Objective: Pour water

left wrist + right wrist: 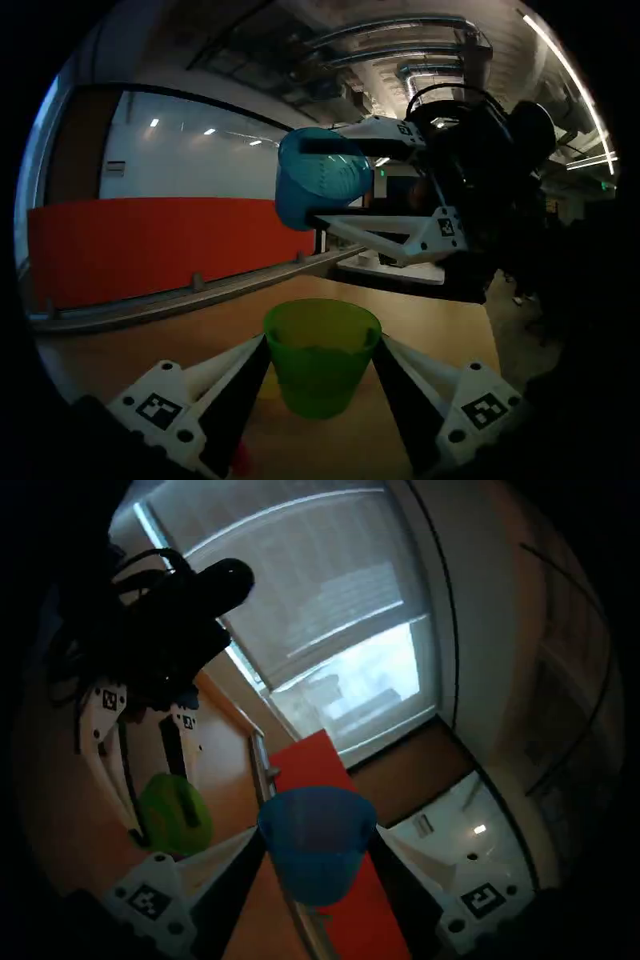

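Above green cup [322, 356], right tool [317, 844] holds blue cup [324, 178] tilted; orange wall [160, 244] behind.

A translucent green plastic cup [322, 356] stands upright, mouth open upward, clamped between the left gripper's [322, 344] fingers over the wooden table [432, 320]. A translucent blue plastic cup [320, 188] is tipped well onto its side, higher up and apart from the green one, pinched by the right gripper [310, 182].
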Demonstrator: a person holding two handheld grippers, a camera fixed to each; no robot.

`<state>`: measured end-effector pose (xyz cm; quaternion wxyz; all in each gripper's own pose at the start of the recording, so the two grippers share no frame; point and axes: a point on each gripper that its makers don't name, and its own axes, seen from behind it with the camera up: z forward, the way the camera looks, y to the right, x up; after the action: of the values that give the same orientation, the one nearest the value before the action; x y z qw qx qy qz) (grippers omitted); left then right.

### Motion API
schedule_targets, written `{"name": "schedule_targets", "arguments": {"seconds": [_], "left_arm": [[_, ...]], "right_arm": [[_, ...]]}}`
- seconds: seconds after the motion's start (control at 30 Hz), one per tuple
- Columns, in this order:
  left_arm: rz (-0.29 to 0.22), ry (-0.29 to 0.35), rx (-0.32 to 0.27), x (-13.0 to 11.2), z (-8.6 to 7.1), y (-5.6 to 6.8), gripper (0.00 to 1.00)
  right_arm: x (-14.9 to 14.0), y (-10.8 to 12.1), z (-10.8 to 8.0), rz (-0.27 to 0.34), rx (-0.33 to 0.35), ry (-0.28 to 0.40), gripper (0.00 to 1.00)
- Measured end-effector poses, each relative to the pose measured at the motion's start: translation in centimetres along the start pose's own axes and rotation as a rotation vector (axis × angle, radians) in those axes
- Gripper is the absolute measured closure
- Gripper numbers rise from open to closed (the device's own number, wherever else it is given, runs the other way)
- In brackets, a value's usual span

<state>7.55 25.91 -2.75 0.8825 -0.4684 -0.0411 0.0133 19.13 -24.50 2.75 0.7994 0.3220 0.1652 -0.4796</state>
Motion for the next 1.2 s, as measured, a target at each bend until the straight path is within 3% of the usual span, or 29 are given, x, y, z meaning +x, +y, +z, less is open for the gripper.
{"name": "schedule_targets", "arguments": {"seconds": [0.27, 0.53, 0.77, 0.97, 1.2], "left_arm": [[0.006, -0.003, 0.002, 0.1, 0.1, 0.0, 0.15], [0.012, -0.003, 0.004, 0.1, 0.1, -0.1, 0.15], [0.014, -0.003, 0.006, 0.4, 0.1, -0.1, 0.15], [0.017, -0.003, 0.009, 0.6, 0.0, -0.1, 0.15], [0.018, -0.006, 0.013, 0.5, 0.0, -0.3, 0.15]], "right_arm": [[-0.1, -0.6, -0.5, 0.281, 0.025, 0.011, 0.11], [0.5, -0.6, -0.8, 0.615, 0.072, 0.038, 0.11], [0.9, -0.4, -1.1, 0.827, 0.11, 0.064, 0.11], [1.0, -0.2, -1.2, 0.957, 0.139, 0.08, 0.11], [0.6, 0.0, -1.4, 0.964, 0.138, 0.064, 0.11]]}}
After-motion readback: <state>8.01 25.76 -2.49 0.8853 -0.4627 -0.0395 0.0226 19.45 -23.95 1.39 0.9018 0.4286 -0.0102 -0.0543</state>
